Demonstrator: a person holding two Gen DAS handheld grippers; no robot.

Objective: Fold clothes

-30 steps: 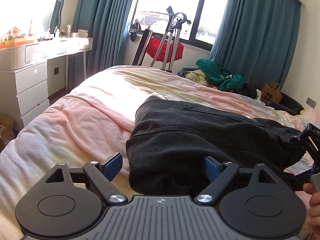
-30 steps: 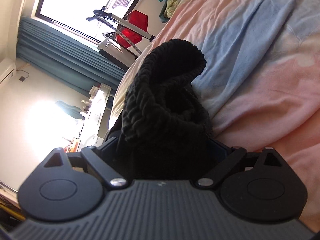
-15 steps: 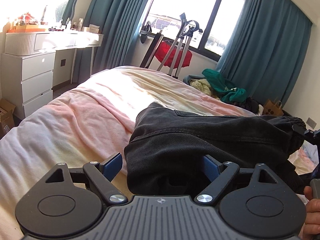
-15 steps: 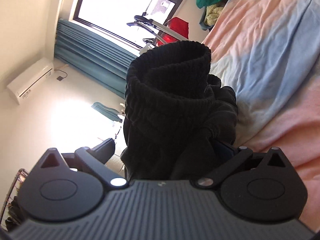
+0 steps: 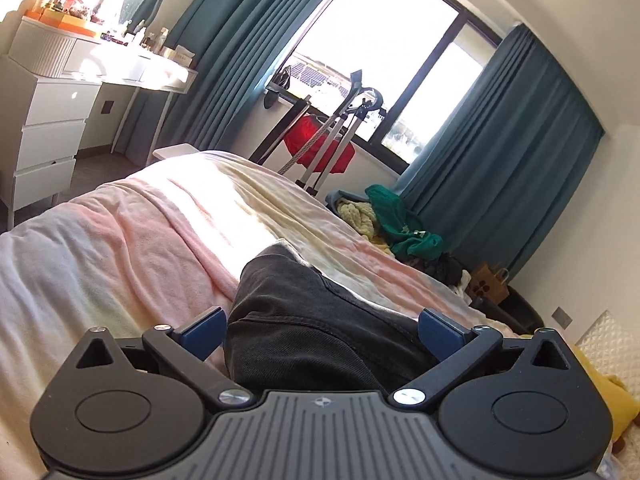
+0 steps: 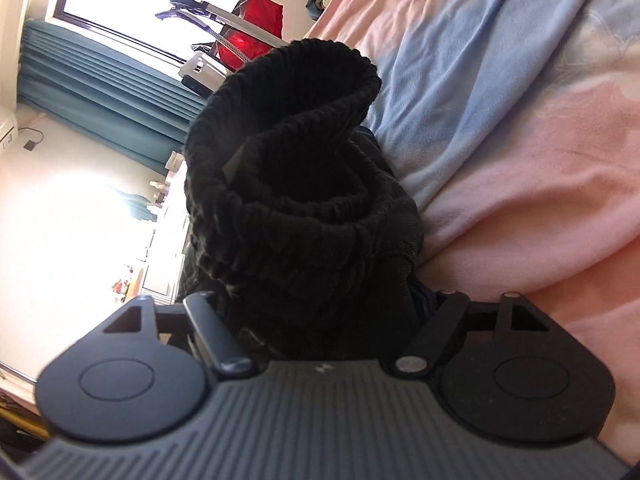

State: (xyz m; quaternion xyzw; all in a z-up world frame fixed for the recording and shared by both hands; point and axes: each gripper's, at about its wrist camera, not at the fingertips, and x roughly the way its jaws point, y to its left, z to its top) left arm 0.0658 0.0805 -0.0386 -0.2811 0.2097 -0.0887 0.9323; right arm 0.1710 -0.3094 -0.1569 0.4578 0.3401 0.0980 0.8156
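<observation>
Black trousers (image 5: 320, 320) lie on the pastel bedspread (image 5: 132, 248), near edge. Left gripper (image 5: 322, 328) jaws opening, wide apart, dark fabric between the blue pads (image 5: 202, 330) but not pinched. Right gripper (image 6: 320, 312) jaws closing around the bunched ribbed waistband (image 6: 288, 184); whether its pads press yet I cannot tell.

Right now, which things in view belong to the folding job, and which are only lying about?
Belongs to the job:
- black trousers, between both grippers' jaws
- left gripper, jaws opening
- right gripper, jaws closing
- bed cover

Lying about:
- green garment
- white drawers
- paper bag
</observation>
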